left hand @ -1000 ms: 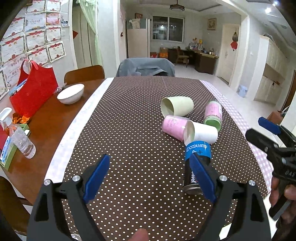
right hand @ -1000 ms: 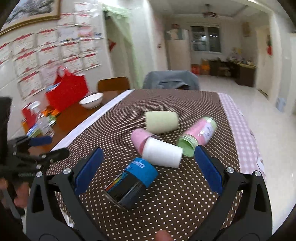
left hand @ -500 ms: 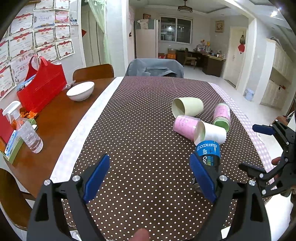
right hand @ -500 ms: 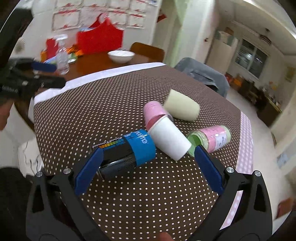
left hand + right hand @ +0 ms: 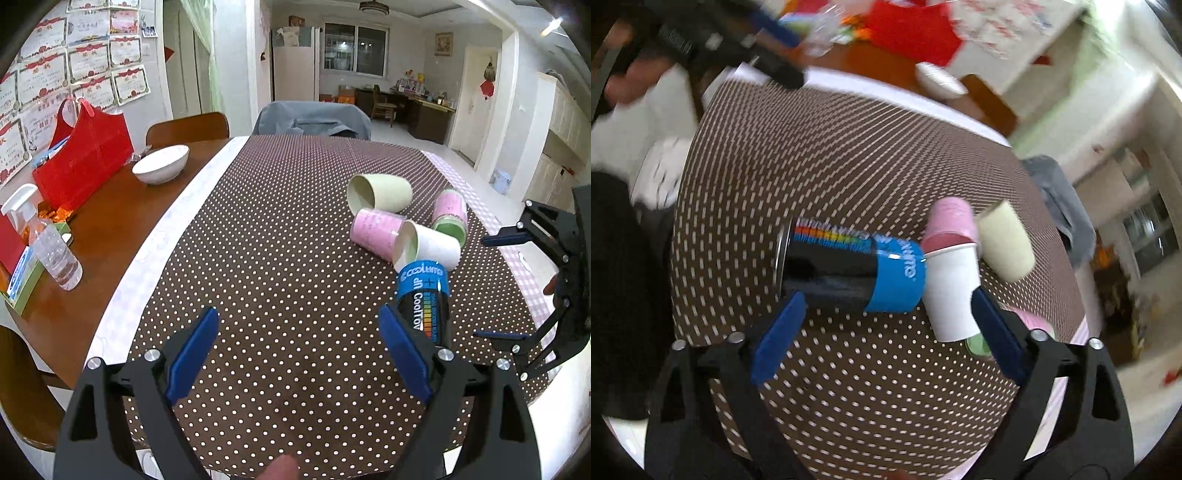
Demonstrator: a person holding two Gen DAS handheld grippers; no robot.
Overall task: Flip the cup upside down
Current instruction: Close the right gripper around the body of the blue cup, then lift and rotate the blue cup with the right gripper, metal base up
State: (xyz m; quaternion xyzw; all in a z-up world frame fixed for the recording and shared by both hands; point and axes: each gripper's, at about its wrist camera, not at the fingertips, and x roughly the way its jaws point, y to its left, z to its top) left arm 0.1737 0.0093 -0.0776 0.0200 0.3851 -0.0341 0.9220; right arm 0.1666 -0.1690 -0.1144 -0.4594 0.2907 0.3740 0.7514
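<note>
Several cups lie on their sides on the dotted tablecloth [image 5: 280, 258]: a black and blue cup [image 5: 423, 302] [image 5: 849, 269], a white cup [image 5: 428, 247] [image 5: 951, 295], a pink cup [image 5: 375, 230] [image 5: 951, 221], a pale green cup [image 5: 380, 192] [image 5: 1004, 240] and a pink cup with a green rim [image 5: 448, 216]. My left gripper [image 5: 297, 354] is open and empty above the cloth, left of the black cup. My right gripper [image 5: 886, 336] [image 5: 502, 288] is open and empty, tilted, just above the black and white cups.
A white bowl [image 5: 160, 164], a red bag [image 5: 81, 155] and a spray bottle [image 5: 48, 243] stand on the bare wood at the left. Chairs [image 5: 186, 129] stand at the far end. The table's right edge [image 5: 524, 273] is close to the cups.
My right gripper has swung round and tilted, coming closer over the black and white cups. My left gripper has held nearly still. The cups have not moved.
</note>
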